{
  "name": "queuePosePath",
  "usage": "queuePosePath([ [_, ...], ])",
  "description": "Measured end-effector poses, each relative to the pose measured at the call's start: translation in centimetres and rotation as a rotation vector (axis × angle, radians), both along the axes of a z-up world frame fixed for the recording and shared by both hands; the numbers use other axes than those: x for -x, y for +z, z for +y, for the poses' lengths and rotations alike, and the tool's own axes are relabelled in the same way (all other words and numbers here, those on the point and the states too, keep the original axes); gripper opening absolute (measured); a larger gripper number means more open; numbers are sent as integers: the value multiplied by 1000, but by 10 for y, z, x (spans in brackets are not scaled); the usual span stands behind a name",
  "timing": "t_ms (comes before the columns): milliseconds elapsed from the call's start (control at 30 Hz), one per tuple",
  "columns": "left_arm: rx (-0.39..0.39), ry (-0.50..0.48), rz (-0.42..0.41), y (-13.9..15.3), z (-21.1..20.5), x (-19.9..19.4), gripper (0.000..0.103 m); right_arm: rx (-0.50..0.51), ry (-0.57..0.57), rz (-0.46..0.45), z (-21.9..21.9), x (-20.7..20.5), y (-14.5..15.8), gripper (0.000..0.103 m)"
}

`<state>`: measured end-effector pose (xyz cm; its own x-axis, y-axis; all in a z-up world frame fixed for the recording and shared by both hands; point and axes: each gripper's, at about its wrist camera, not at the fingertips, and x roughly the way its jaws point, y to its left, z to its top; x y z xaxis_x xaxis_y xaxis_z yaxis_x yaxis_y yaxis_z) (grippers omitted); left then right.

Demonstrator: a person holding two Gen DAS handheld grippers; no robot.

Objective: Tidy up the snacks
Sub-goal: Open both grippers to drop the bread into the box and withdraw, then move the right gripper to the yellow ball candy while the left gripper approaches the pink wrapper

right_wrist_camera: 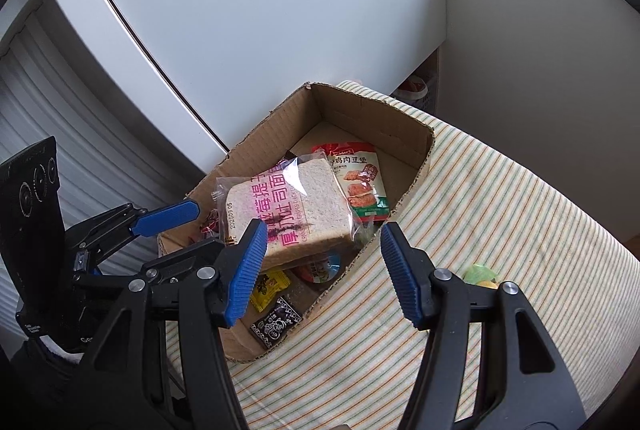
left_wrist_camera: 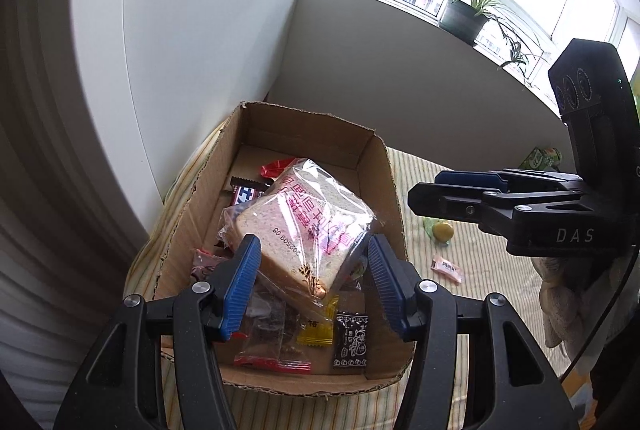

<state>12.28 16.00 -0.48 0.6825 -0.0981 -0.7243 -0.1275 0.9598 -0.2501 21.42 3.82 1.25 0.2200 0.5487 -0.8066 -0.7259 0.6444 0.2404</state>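
A cardboard box (left_wrist_camera: 280, 126) (right_wrist_camera: 360, 110) sits on a striped cloth and holds several snack packets. A wrapped bread slice with pink print (left_wrist_camera: 304, 226) (right_wrist_camera: 288, 210) lies tilted on top of them. My left gripper (left_wrist_camera: 314, 286) hangs just above the box with its jaws open on either side of the bread's near corner, not pinching it. My right gripper (right_wrist_camera: 322, 274) is open and empty over the box's right wall; it also shows in the left wrist view (left_wrist_camera: 452, 190). A red and green packet (right_wrist_camera: 360, 186), a yellow sachet (left_wrist_camera: 316, 330) and a black sachet (left_wrist_camera: 352, 346) lie inside.
Loose on the cloth right of the box: a green-yellow jelly cup (left_wrist_camera: 440, 230) (right_wrist_camera: 480, 276) and a small pink candy (left_wrist_camera: 448, 268). A white cabinet (right_wrist_camera: 240, 10) stands behind the box. A windowsill with potted plants (left_wrist_camera: 468, 14) runs along the back right.
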Motion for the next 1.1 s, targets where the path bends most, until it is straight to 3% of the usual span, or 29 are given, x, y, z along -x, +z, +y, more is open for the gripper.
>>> queuePosePath([
  [133,3,-15,-6,2,-10,2,55,-1,-28,-23,-20,-2,6,70],
  [533,3,-102,-28,12,-60,6,55,34,-120,-66,-89,-17,5,70],
  [800,-5,-195,-12,8,-111,6,55,63,-120,-38,-118,-31,-10,70],
  [1100,5,-252,84,-25,-160,-13,55,49,-94,60,-127,-52,-38,70],
])
